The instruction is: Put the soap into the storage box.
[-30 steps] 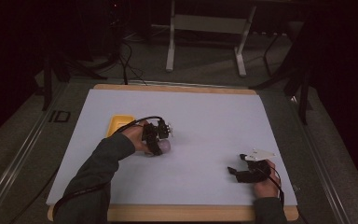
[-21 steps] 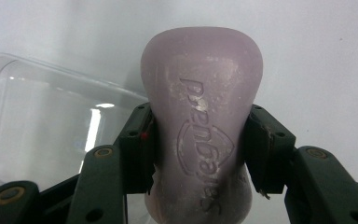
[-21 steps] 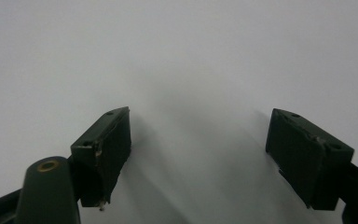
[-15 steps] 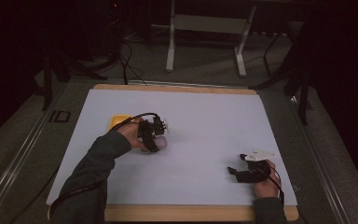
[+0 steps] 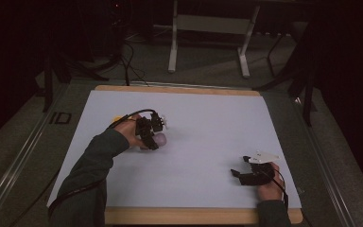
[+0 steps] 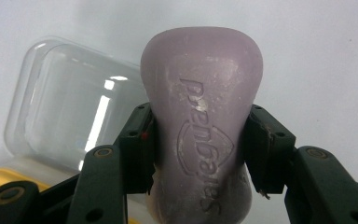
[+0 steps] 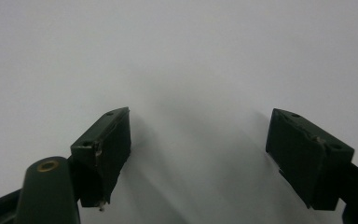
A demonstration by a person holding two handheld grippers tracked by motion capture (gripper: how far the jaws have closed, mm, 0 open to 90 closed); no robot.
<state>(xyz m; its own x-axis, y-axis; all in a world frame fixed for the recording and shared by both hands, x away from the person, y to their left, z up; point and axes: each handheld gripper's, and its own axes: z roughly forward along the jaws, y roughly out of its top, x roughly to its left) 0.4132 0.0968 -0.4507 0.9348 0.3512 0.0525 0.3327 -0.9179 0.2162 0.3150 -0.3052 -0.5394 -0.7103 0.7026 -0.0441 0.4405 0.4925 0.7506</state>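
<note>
A lilac bar of soap [image 6: 200, 116] with embossed lettering is clamped between the two black jaws of my left gripper [image 6: 200, 144]. In the high view the soap [image 5: 160, 139] shows as a pale lump at the tip of the left gripper [image 5: 152, 137], left of the table's middle. Behind the soap lies a clear plastic lid [image 6: 70, 116] joined to a yellow soap box [image 6: 0, 177], whose yellow edge [image 5: 117, 118] peeks out by the left hand. My right gripper [image 5: 240, 175] rests near the front right with its jaws wide apart and nothing between them [image 7: 198, 154].
A white sheet [image 5: 208, 123] covers the table, framed by a wooden edge [image 5: 179, 90]. Beyond the far edge stand a white table frame [image 5: 208, 28] and cables on the floor [image 5: 127, 52]. A metal rail [image 5: 23, 156] runs along the left side.
My left gripper has shifted slightly toward the person and left with the soap in it, hiding more of the yellow box. The right gripper has stayed put.
</note>
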